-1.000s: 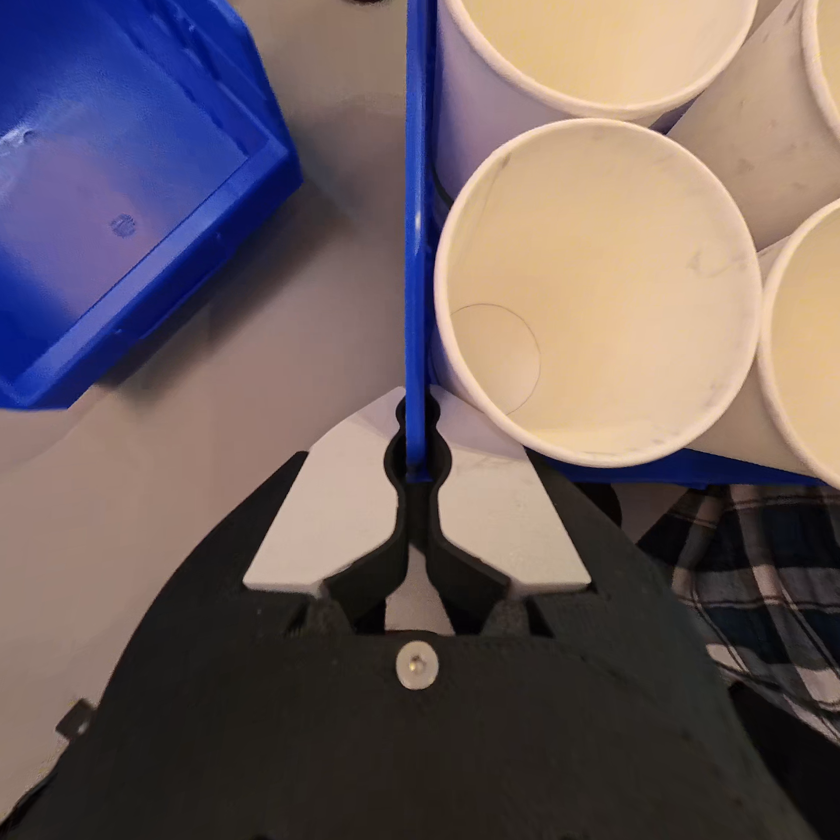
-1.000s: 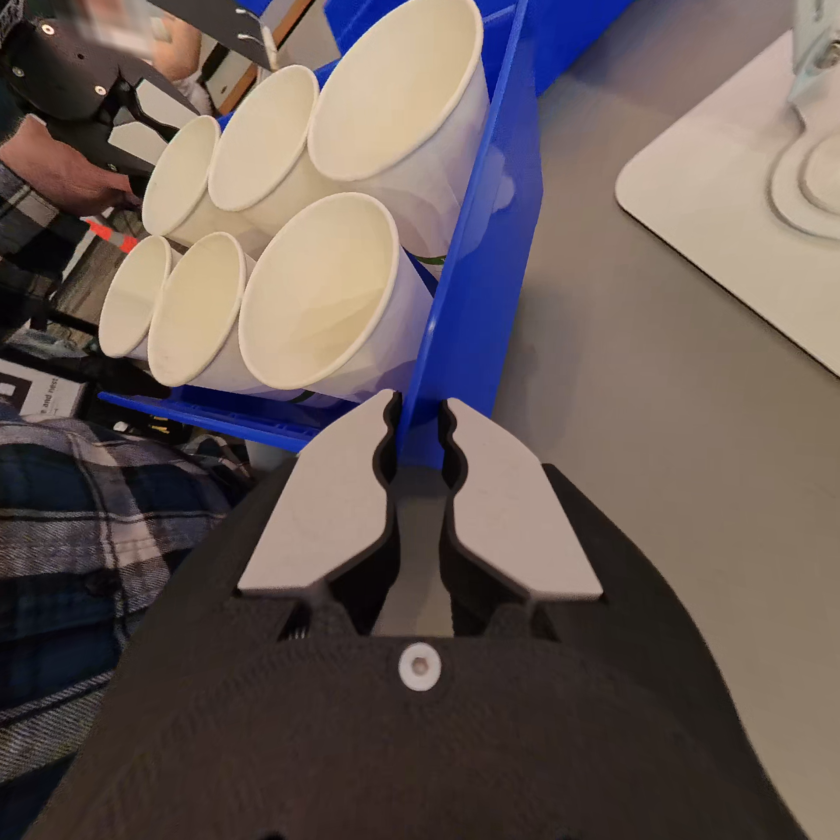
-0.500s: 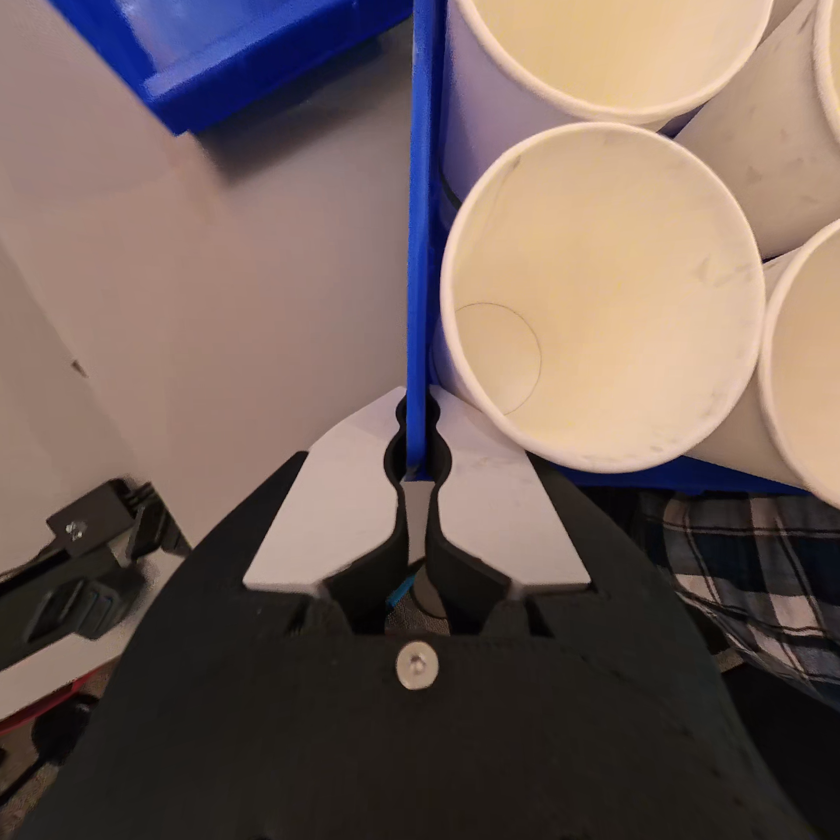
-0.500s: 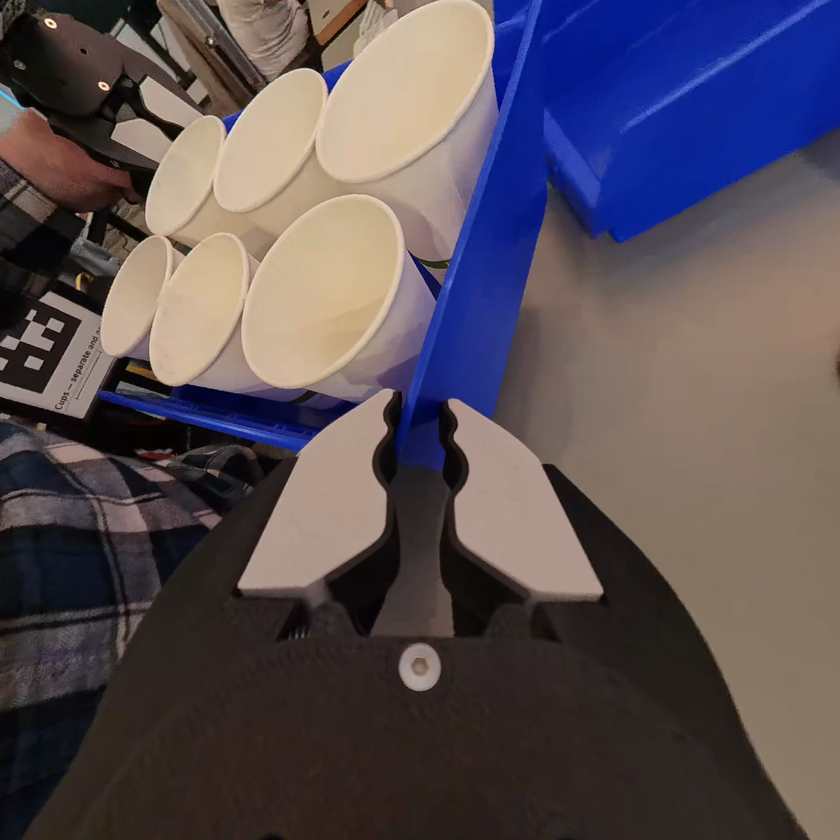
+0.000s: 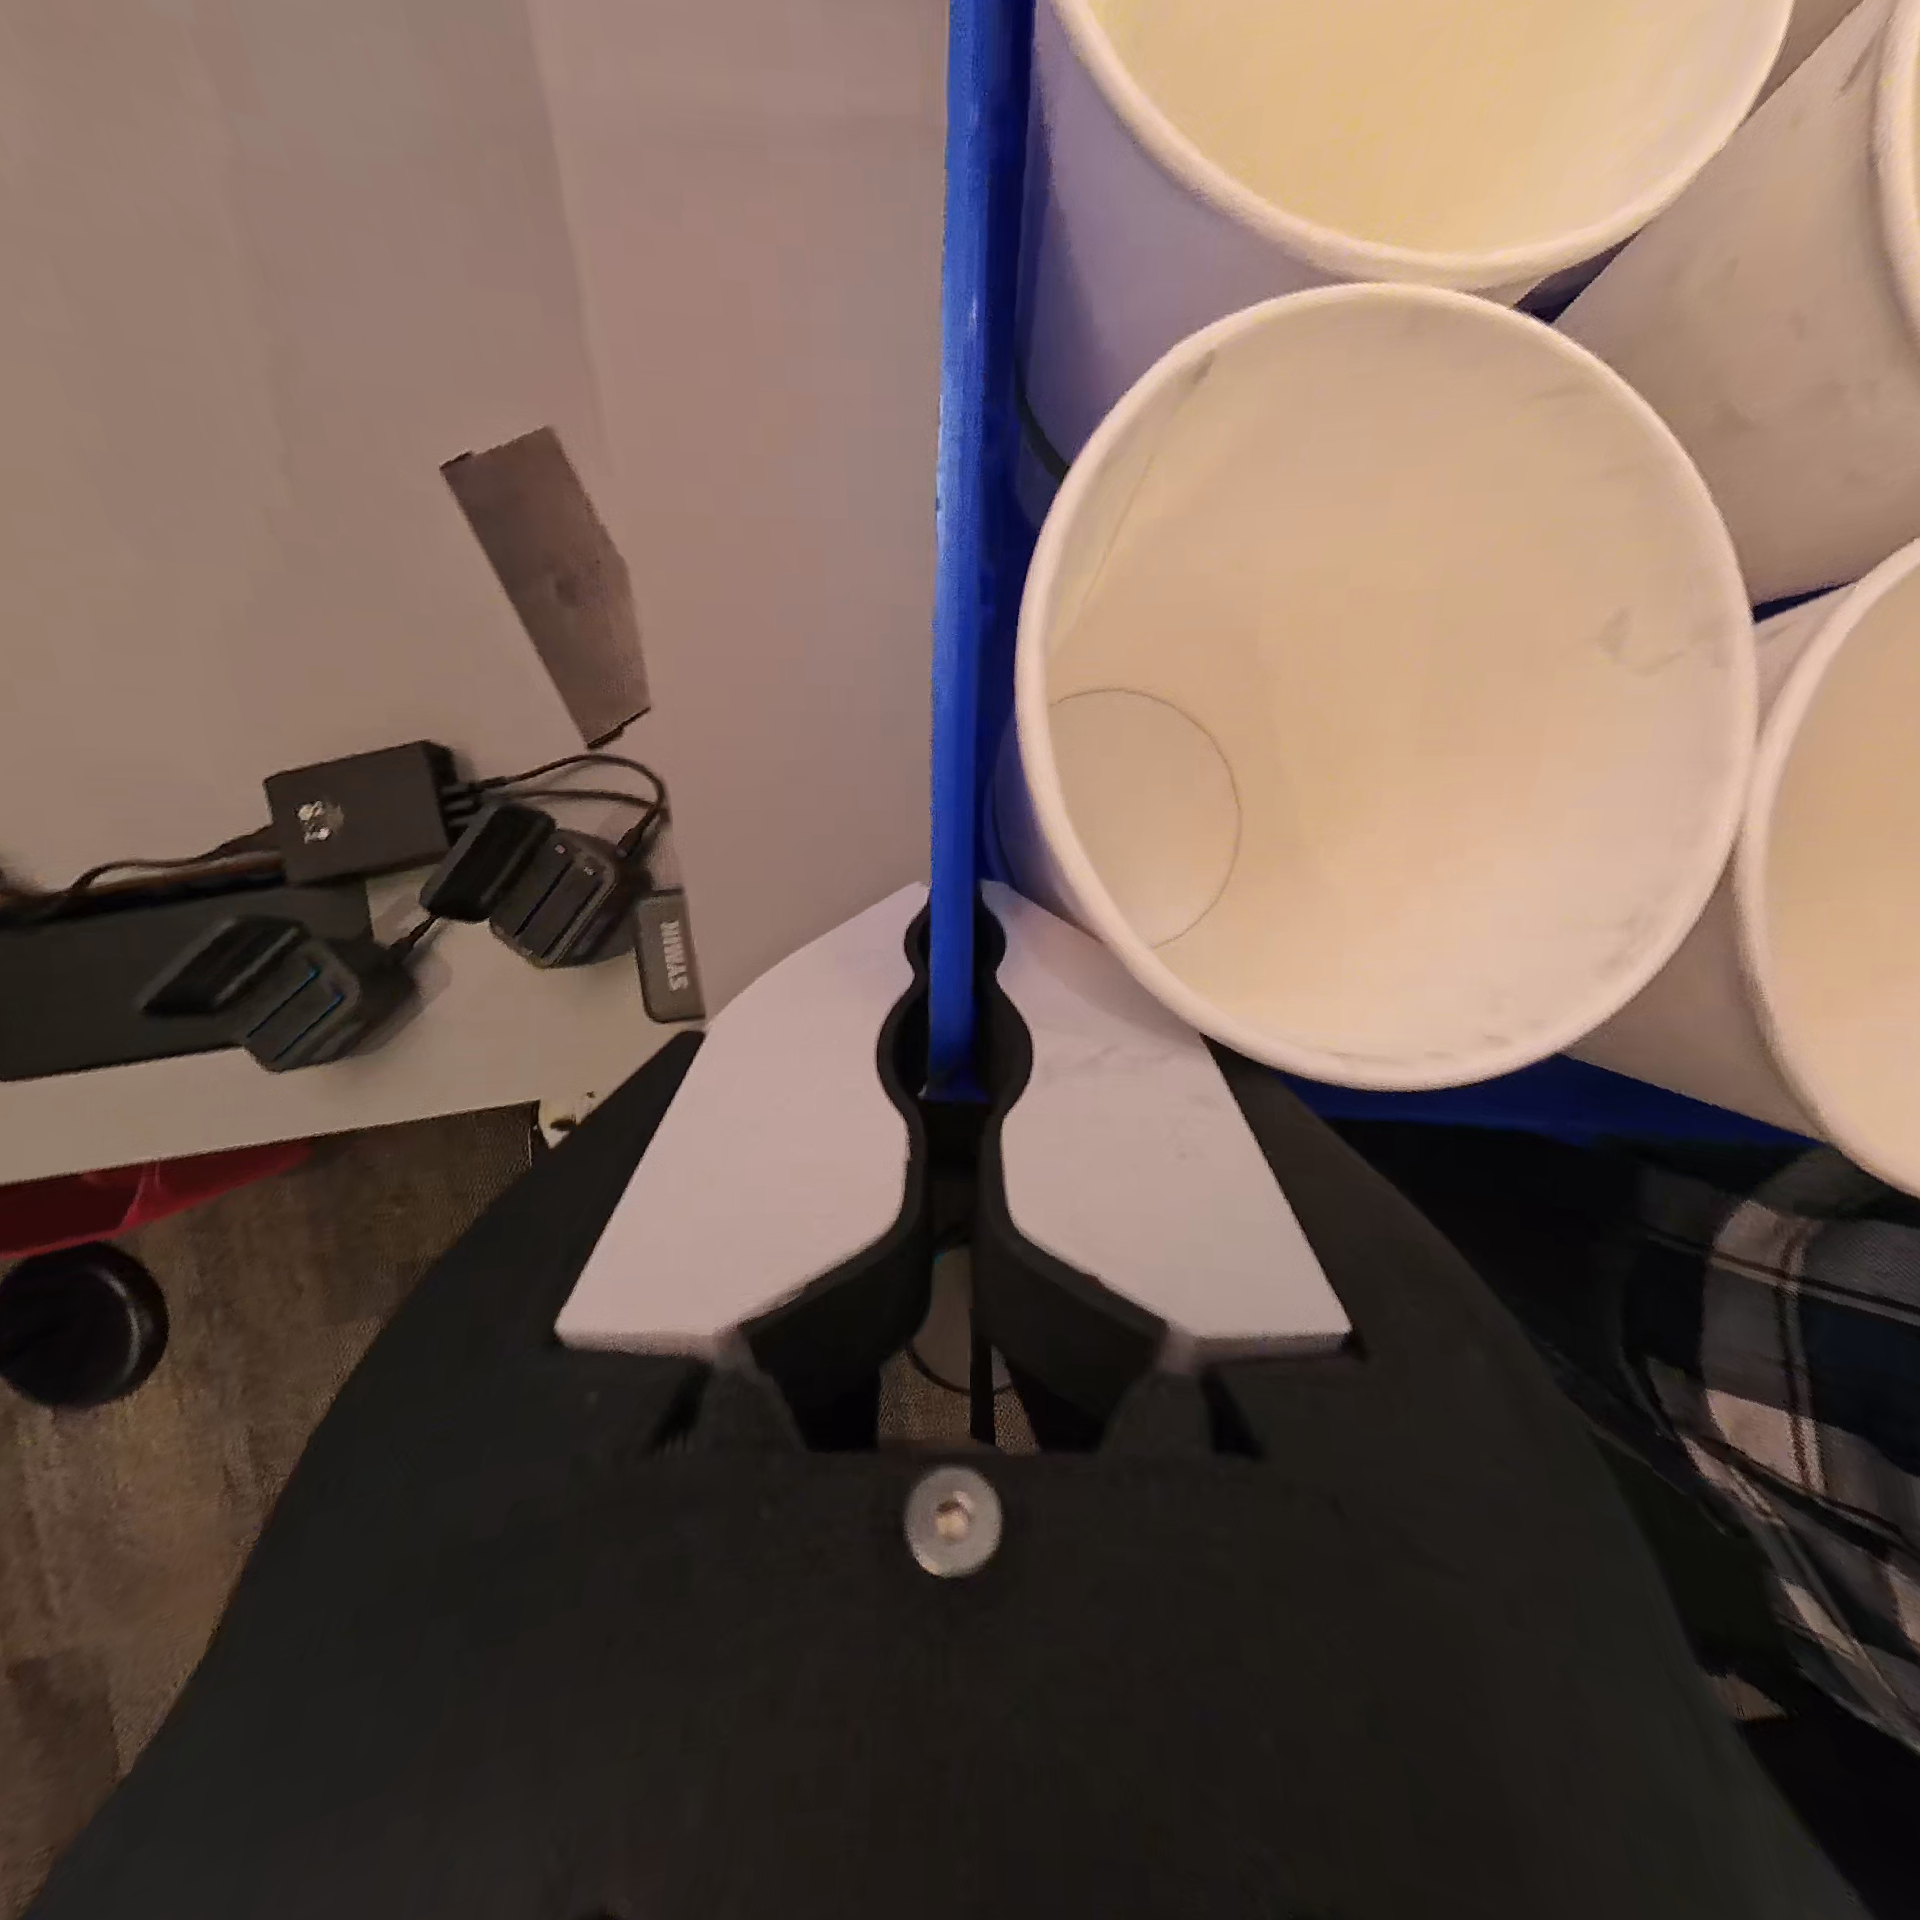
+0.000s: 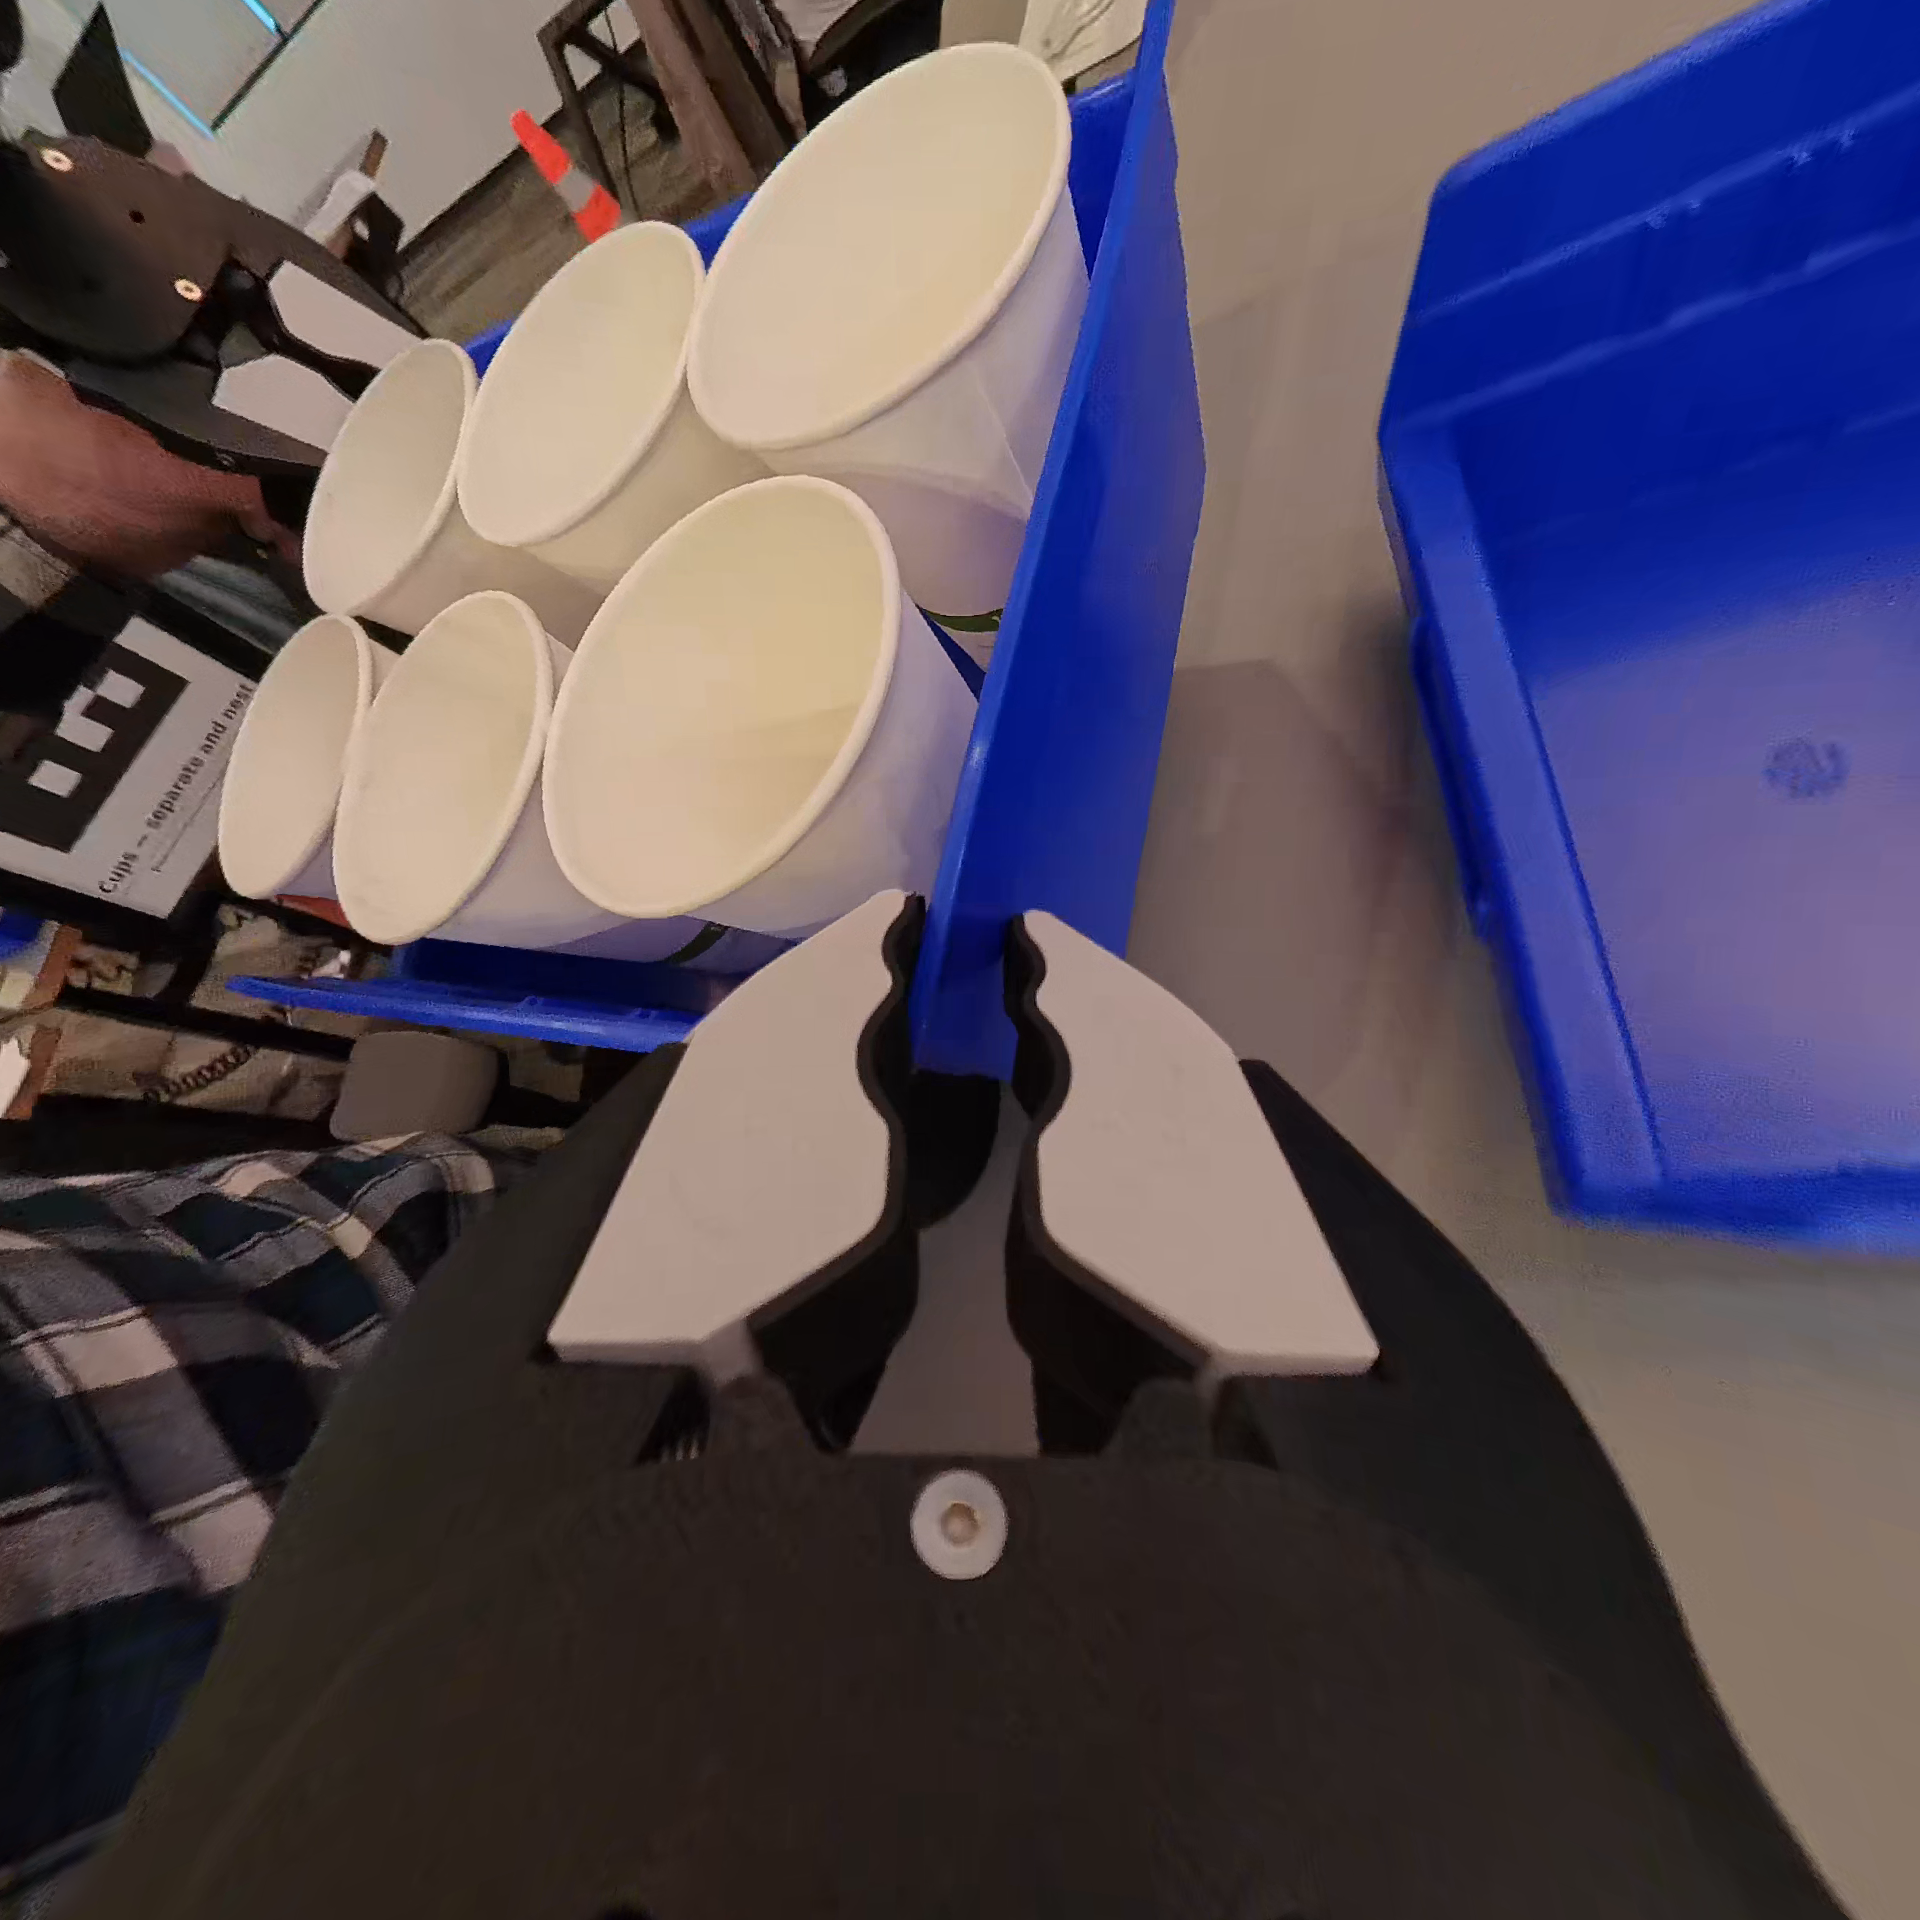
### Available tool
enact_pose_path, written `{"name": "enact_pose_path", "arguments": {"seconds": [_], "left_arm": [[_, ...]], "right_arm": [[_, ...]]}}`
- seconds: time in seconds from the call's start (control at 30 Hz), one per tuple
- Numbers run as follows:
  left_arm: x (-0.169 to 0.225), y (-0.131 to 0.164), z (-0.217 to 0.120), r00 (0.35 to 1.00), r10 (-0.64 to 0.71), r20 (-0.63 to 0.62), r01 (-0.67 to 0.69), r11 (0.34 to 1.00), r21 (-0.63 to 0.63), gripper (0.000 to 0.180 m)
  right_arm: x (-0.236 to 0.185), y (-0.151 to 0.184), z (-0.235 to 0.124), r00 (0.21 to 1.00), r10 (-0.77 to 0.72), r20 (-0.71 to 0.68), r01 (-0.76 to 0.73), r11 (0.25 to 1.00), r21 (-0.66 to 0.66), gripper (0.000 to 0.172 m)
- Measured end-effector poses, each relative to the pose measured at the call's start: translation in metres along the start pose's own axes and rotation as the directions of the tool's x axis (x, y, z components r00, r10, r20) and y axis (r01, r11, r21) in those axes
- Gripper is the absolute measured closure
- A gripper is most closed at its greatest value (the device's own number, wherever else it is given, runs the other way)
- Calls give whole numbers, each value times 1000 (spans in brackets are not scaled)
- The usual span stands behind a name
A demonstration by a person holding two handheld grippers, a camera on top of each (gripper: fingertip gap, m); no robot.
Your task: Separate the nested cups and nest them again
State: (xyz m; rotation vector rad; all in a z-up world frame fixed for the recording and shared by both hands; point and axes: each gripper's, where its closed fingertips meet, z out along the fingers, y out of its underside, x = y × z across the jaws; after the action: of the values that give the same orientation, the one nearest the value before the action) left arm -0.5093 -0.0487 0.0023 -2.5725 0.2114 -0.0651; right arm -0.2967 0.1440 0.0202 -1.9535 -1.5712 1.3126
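Left tool (image 5: 954, 940): jaws nearly closed, clamped on the thin left wall of the blue bin (image 5: 961, 520). Right tool (image 6: 961, 940): narrow gap, pads pressing both faces of the thicker right wall of the same bin. In the right view the left tool shows at 10 o'clock, behind the cups.

Six white paper cups (image 6: 717, 717) sit loose in the bin, two rows of three, mouths toward the cameras, none nested.

Change over the last second: the bin with its cups has been lifted and carried toward the person. In the left view the second blue bin dropped out of frame and the surface gave way to floor, a low shelf with chargers and cables (image 5: 353, 821) at 9 o'clock. In the right view the second bin (image 6: 1662, 623) came in at 3 o'clock, empty, on the grey surface (image 6: 1299, 831).

Read: separation looks done; this is a relocation of the bin, nesting not started.
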Motion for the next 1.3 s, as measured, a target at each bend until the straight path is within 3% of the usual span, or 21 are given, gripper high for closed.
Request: {"name": "enact_pose_path", "arguments": {"seconds": [0.4,0.8,0.9,1.07,1.13,1.23,1.3], "left_arm": [[-56,33,8,986,-145,77,144,989,22,178],[-59,51,28,975,-221,35,221,975,11,177],[-55,51,31,969,-248,-7,248,969,0,175],[-52,49,24,950,-307,-55,308,951,17,140],[-50,49,18,942,-325,-80,328,944,27,138],[-57,46,2,944,-327,-51,329,944,39,132],[-68,26,-19,945,-327,-5,326,940,98,126]], "right_arm": [[28,-53,79,997,-61,50,64,996,-64,158],[48,-49,101,998,-36,57,42,994,-103,160],[48,-52,94,999,-37,38,39,997,-60,151],[51,-49,57,992,-108,-70,108,994,-6,144],[50,-45,38,989,-113,-91,115,993,15,146],[46,-35,8,987,-114,-115,120,991,49,148],[40,-25,-11,987,-106,-123,115,991,64,149]]}}
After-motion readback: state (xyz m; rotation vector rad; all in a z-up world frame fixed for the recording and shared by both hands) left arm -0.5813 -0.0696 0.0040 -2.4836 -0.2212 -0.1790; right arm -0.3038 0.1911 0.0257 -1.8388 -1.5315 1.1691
